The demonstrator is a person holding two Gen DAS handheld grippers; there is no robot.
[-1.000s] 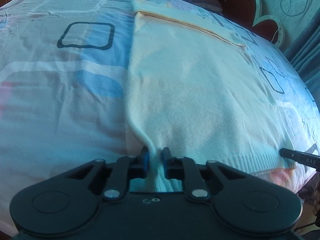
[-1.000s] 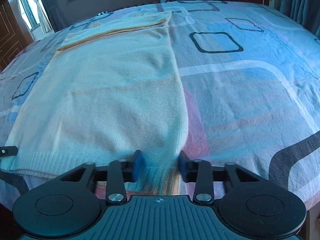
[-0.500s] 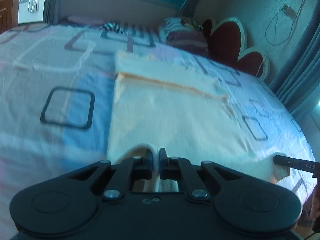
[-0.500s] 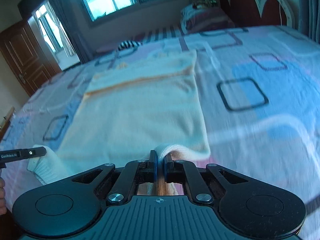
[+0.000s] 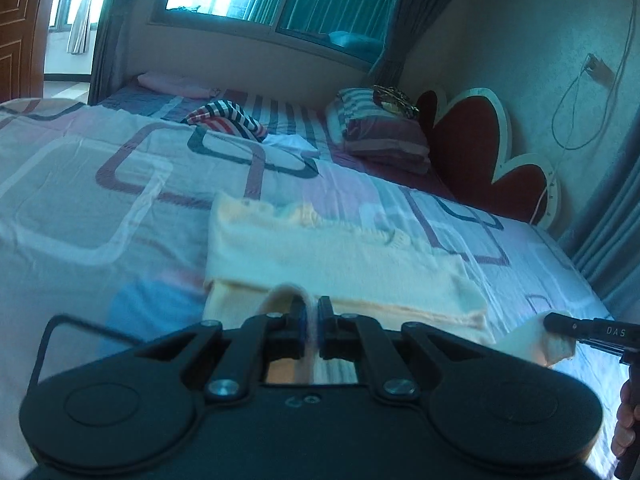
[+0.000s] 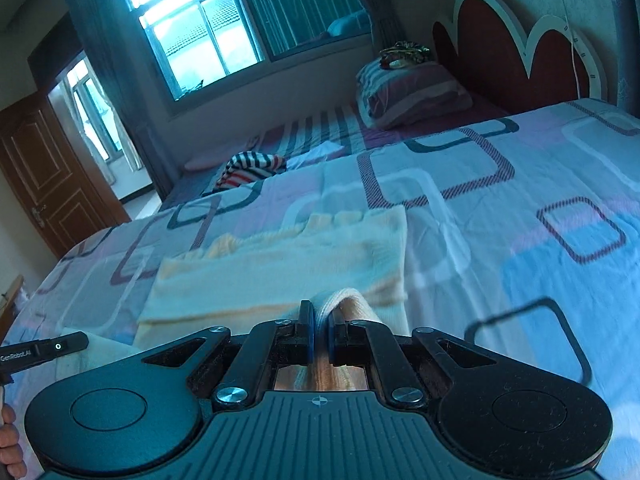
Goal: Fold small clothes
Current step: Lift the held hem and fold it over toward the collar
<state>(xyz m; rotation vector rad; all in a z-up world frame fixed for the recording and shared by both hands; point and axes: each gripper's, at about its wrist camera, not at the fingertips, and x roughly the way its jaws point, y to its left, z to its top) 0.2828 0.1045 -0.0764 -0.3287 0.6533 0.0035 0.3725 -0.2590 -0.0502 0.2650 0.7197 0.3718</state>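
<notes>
A cream knitted sweater (image 5: 320, 256) lies on the bed, its far part flat with sleeves folded across. My left gripper (image 5: 312, 312) is shut on the sweater's near hem at its left corner and holds it lifted. My right gripper (image 6: 319, 320) is shut on the hem's right corner of the same sweater (image 6: 304, 256), also lifted. The right gripper's fingers (image 5: 580, 326) show at the right edge of the left wrist view, holding cloth. The left gripper's fingers (image 6: 44, 350) show at the left edge of the right wrist view.
The bed has a pastel quilt (image 5: 100, 200) with square outlines. A striped garment (image 5: 226, 118) and a striped pillow (image 5: 380, 136) lie at the far end by the red headboard (image 5: 480, 140). A window (image 6: 224, 36) and a wooden door (image 6: 48, 176) stand beyond.
Both grippers closed on the sweater's near hem, then lifted it and carried it toward the far end. The views tilted up from the cloth to the room.
</notes>
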